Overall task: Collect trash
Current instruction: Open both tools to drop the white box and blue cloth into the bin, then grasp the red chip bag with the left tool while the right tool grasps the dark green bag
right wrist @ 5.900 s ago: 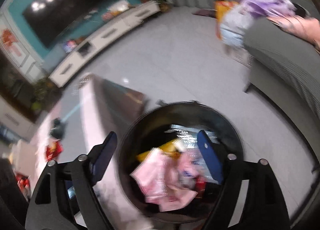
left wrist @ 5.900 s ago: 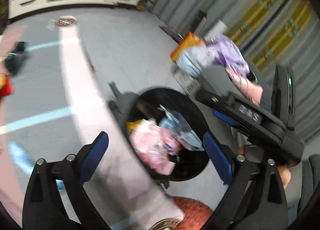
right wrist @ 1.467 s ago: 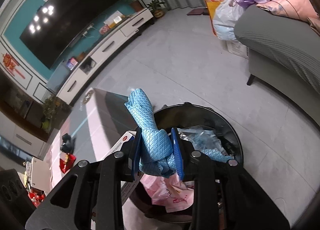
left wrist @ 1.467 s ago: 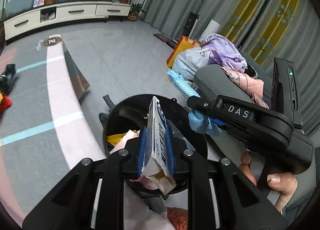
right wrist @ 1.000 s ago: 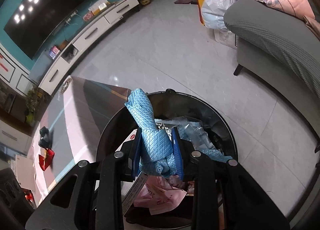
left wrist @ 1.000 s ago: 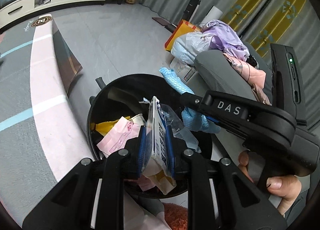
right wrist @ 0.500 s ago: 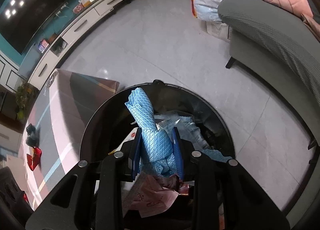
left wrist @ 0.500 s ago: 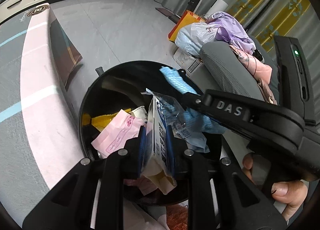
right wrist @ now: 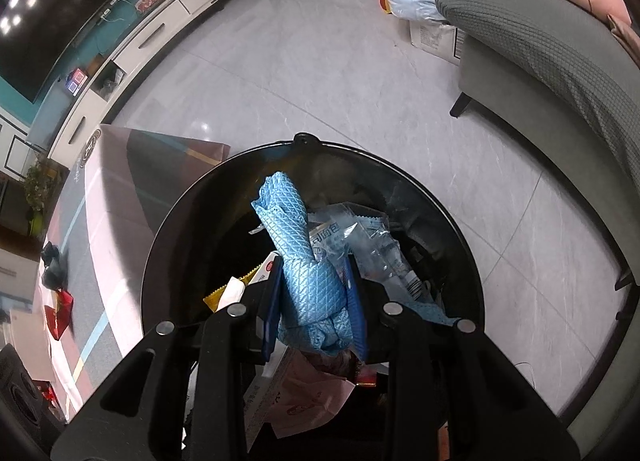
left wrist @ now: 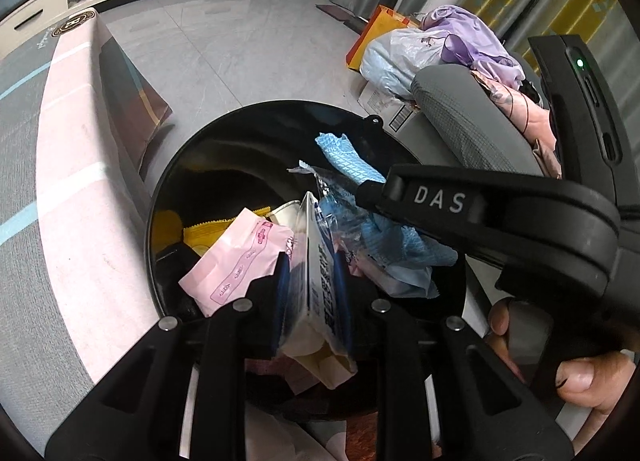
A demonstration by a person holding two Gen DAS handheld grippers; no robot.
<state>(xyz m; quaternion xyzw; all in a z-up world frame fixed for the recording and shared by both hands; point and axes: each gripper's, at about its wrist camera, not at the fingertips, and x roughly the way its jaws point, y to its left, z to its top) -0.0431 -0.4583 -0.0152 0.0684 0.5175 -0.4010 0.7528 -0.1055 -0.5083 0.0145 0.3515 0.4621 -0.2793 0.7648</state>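
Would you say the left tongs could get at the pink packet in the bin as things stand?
Probably not yet: the left tongs are shut on a white carton, though the pink packet lies uncovered just beside them.

Both claws, empty six seconds ago, now hover lower over the round black bin (left wrist: 168, 189), clamping a flattened white carton (left wrist: 316, 281) and a blue waffle-weave cloth (right wrist: 308, 281).

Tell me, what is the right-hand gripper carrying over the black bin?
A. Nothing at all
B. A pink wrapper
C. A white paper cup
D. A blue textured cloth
D: in the right wrist view the right gripper has its blue pads closed on a blue cloth with a diamond weave, held above the open black bin.
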